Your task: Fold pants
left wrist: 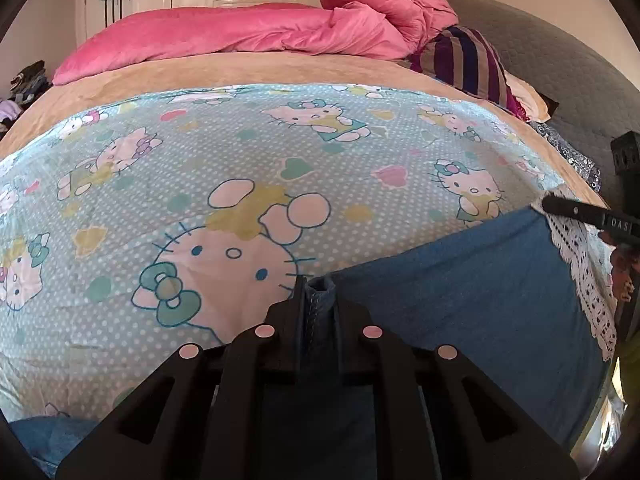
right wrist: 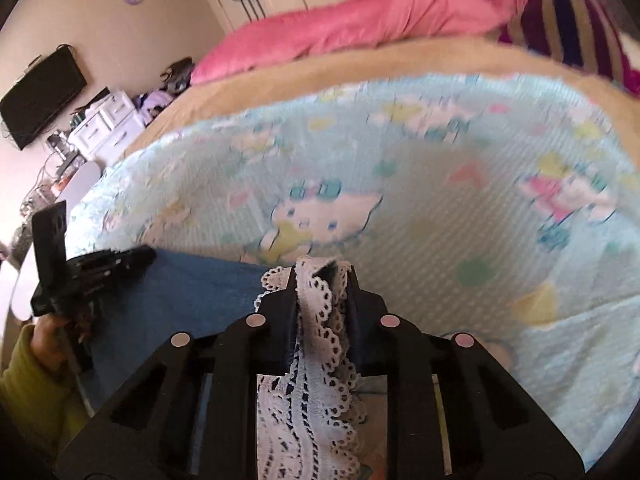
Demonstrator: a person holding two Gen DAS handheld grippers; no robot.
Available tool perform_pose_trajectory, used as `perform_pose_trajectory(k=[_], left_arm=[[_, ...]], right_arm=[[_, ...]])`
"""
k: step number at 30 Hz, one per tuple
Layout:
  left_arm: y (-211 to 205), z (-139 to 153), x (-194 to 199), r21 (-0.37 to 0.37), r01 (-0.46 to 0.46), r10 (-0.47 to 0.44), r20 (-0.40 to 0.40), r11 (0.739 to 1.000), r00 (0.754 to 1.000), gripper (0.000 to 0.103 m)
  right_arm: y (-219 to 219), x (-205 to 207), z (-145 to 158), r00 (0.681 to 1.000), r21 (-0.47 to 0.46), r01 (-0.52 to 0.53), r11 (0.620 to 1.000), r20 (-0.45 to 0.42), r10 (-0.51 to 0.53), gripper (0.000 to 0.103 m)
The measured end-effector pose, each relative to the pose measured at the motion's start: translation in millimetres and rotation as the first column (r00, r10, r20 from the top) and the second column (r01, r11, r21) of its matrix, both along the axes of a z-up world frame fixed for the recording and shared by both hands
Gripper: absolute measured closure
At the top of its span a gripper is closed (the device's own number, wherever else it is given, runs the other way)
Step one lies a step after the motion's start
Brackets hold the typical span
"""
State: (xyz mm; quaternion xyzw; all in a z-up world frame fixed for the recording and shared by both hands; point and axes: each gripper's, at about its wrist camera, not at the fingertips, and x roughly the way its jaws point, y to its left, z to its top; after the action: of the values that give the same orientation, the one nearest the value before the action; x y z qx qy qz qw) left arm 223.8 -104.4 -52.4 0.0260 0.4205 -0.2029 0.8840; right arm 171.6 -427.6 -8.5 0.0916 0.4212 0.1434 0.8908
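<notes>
Clamping blue pants (left wrist: 460, 288) fabric, left gripper (left wrist: 318, 300), right gripper (right wrist: 322, 276) pinching their lace hem (right wrist: 316, 360), cartoon bedsheet (left wrist: 240, 160) beneath.

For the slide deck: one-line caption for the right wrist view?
Right gripper clamps the white lace trim of the blue pants over a cartoon-cat bedsheet; left gripper alongside.

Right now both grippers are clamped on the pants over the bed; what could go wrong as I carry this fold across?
1. The right gripper pinches only the white lace trim; thin lace may slip or snag.
2. The left gripper holds a small bunch of the blue pants, which could pull free under tension.
3. The right wrist view is motion-blurred, so fast movement may skew the fold.
</notes>
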Motion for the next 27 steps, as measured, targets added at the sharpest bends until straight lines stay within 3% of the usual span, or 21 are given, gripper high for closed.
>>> perform_pose_trajectory(k=[4,8,10,12,16,19,27], left_arm=[[0.9,-3.6,1.7,0.008,-0.013,0.013,-0.006,1.0,1.0,0.085],[6.0,-5.9,5.0,-0.011,-0.037,0.037,-0.02,0.999,0.999,0.076],[9.2,-5.3,5.4,-0.018,-0.049,0.049,-0.021,0.999,0.999,0.071],[13.5,-3.7,3.8,-0.014,-0.07,0.07,-0.023,0.997,0.997,0.058],[44.0,10.7,-8.1,-0.069,-0.149,0.148,-0.023,0.986,0.989,0.052],[67.6,30.2,-23.7,-0.042,-0.197,0.198,0.034,0.98,0.98,0.041],[134.5,50.9,-74.7,-0.02,-0.328,0.328,0.072,0.945,0.942,0.04]], right_arm=[[5.9,13.9,-20.3,0.999,-0.118,-0.009,0.993,-0.038,0.004,0.089],[8.2,13.6,-28.6,0.999,-0.172,-0.012,0.985,-0.049,0.004,0.087],[6.5,11.5,-25.6,0.999,-0.195,0.007,0.981,-0.044,-0.016,0.079],[3.4,5.3,-17.0,0.999,-0.205,0.031,0.978,-0.027,-0.037,0.065],[-3.7,-19.9,7.5,0.997,-0.212,0.072,0.975,0.046,-0.063,0.055],[-6.1,-45.6,21.3,0.995,-0.192,0.075,0.979,0.08,-0.061,0.05],[22.2,-93.1,20.1,0.996,-0.202,-0.01,0.979,0.083,0.027,0.048]])
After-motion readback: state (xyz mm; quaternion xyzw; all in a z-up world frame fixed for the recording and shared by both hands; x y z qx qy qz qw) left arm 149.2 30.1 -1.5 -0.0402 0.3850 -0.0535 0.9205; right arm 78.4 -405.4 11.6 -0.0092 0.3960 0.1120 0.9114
